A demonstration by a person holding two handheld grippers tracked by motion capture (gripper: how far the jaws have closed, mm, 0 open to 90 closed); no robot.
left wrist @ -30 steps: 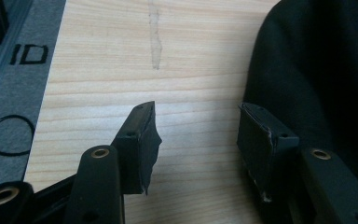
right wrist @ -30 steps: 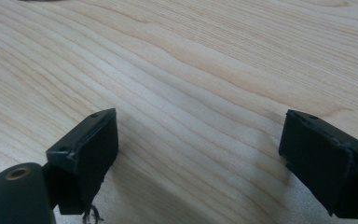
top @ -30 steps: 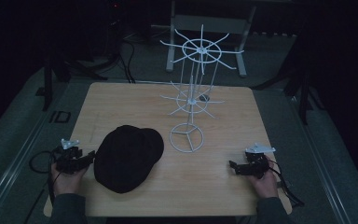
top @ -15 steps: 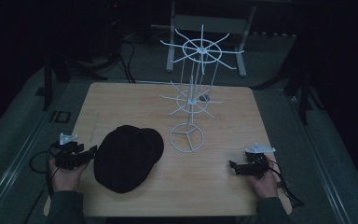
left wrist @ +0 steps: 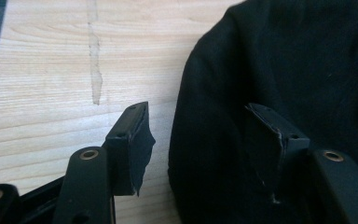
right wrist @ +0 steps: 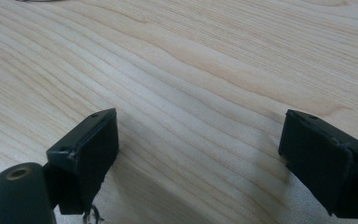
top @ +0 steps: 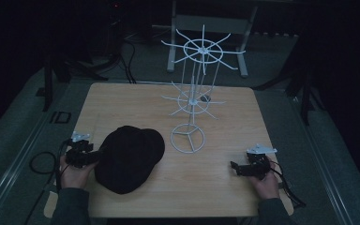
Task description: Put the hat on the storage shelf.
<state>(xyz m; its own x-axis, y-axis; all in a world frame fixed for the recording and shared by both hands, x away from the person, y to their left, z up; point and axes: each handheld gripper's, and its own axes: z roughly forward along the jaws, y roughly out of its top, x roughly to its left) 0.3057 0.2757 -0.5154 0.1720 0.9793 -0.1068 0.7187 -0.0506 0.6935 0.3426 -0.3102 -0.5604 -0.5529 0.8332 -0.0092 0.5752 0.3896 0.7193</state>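
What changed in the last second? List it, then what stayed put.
The left gripper has just been opening its jaws; they now stand wide at the edge of the black cap, one jaw over the fabric, not pressing it. The cap, the white wire rack and the right gripper stayed put.

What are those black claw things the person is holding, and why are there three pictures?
A person sits at a light wooden table holding a black two-jaw tool in each hand. One picture looks down from above; the other two come from small cameras riding on each tool. The left tool has just been opening, its jaws either side of the edge of a soft black fabric cap, not squeezing it. The right tool is open over bare wood, holding nothing. Behind the cap stands a white wire rack with spokes.
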